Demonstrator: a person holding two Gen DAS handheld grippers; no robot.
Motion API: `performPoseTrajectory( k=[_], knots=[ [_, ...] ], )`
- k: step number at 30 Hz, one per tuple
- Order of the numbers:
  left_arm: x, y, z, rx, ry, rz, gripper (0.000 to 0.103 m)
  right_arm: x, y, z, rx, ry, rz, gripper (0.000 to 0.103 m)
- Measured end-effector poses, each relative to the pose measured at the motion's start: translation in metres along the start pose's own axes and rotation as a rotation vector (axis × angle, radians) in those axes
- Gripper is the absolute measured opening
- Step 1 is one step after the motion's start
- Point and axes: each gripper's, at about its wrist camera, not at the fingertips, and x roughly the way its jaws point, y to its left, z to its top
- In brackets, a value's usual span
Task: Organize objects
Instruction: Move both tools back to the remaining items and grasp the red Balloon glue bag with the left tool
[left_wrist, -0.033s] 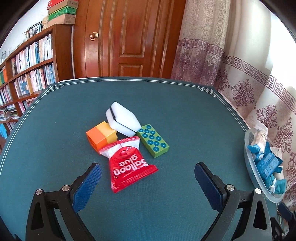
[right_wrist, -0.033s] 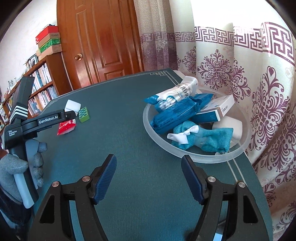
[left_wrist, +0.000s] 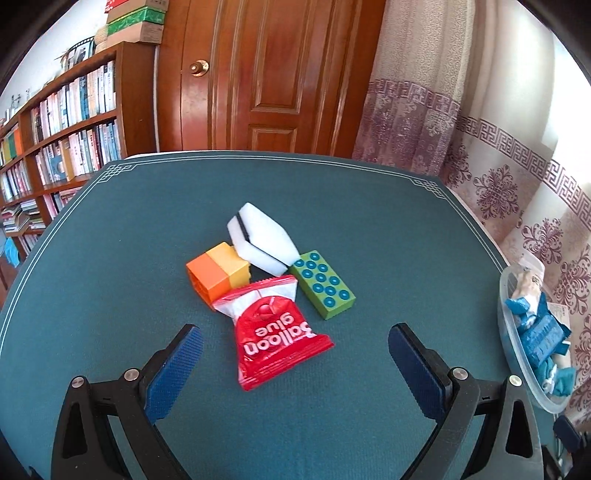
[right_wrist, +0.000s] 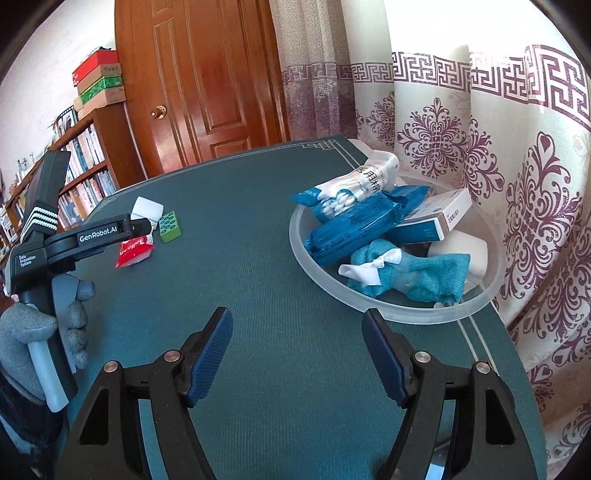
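Observation:
A red "balloon glue" packet (left_wrist: 275, 334) lies on the green table between the tips of my open left gripper (left_wrist: 295, 352). Behind it lie an orange-yellow block (left_wrist: 218, 273), a white sponge (left_wrist: 262, 236) and a green studded brick (left_wrist: 323, 290). The packet (right_wrist: 133, 253), sponge (right_wrist: 147, 209) and brick (right_wrist: 170, 226) also show in the right wrist view, partly behind the left gripper. My right gripper (right_wrist: 297, 338) is open and empty, hovering just left of a clear plastic bowl (right_wrist: 406, 310) holding blue packets, a cotton-swab pack, a box and a blue cloth.
The bowl (left_wrist: 517, 365) sits near the table's right edge by the curtain. A bookshelf (left_wrist: 62, 140) and a wooden door (left_wrist: 266, 77) stand beyond the far edge. A gloved hand (right_wrist: 40, 332) holds the left gripper.

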Motion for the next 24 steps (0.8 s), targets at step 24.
performPoseTrajectory(
  k=[24],
  knots=[
    [0.043,0.020,0.004,-0.054,0.074,0.069,0.073,0.020,0.023,-0.011,-0.046,0.057,0.042,0.074]
  ],
)
